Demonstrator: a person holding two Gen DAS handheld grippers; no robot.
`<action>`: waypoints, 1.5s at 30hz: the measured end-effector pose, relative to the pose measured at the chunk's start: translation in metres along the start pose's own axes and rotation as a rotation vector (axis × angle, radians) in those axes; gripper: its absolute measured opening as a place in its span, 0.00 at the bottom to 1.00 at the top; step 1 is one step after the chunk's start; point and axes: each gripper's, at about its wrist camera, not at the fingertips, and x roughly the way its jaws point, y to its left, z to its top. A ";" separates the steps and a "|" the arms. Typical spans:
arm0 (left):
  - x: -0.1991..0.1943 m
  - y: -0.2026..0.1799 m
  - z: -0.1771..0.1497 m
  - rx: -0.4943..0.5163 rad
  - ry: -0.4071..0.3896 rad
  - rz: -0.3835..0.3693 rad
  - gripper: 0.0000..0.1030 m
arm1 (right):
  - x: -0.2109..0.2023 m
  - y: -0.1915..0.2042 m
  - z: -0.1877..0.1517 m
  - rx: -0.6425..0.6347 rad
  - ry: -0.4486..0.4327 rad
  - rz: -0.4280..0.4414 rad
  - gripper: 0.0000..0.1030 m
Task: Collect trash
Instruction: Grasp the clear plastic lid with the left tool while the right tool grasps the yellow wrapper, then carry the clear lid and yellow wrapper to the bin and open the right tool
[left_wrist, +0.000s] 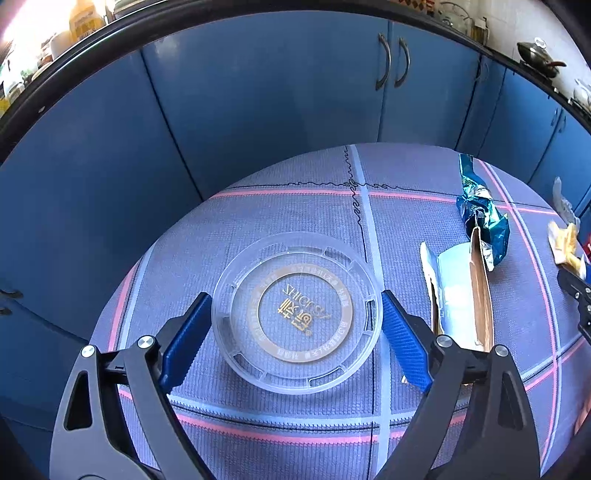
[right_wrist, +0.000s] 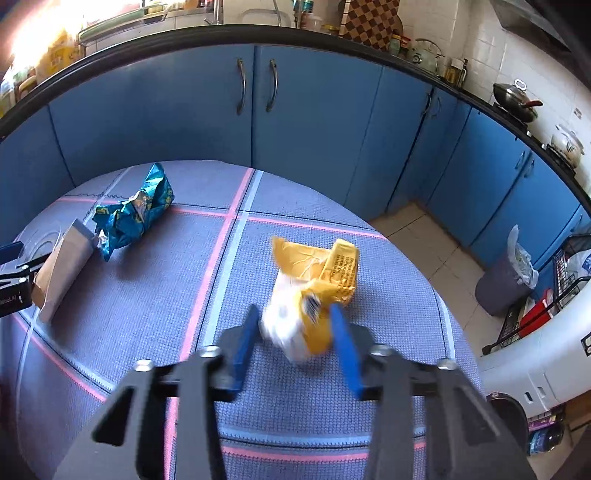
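The left gripper (left_wrist: 295, 332) hung angled down, fingers spread astride a clear plastic lid (left_wrist: 296, 313); the right gripper (right_wrist: 293, 332) pinched a yellow wrapper (right_wrist: 314, 288).

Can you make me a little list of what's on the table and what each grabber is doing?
surface: round table with a blue checked cloth
left gripper: open, fingers on either side of the clear plastic lid
right gripper: closed on the yellow and white wrapper
other trash: crumpled blue foil wrapper, flattened cardboard box
bin: grey, lined, on the floor
behind: blue cabinets
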 end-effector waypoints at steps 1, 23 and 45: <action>-0.001 0.001 -0.001 -0.008 0.002 0.000 0.85 | -0.001 0.000 -0.001 -0.007 -0.002 -0.002 0.26; -0.027 0.011 -0.006 -0.054 -0.056 -0.015 0.85 | -0.047 -0.008 -0.002 -0.004 -0.087 0.084 0.15; -0.134 -0.033 -0.031 0.027 -0.163 -0.042 0.85 | -0.156 -0.029 -0.033 -0.026 -0.209 0.104 0.15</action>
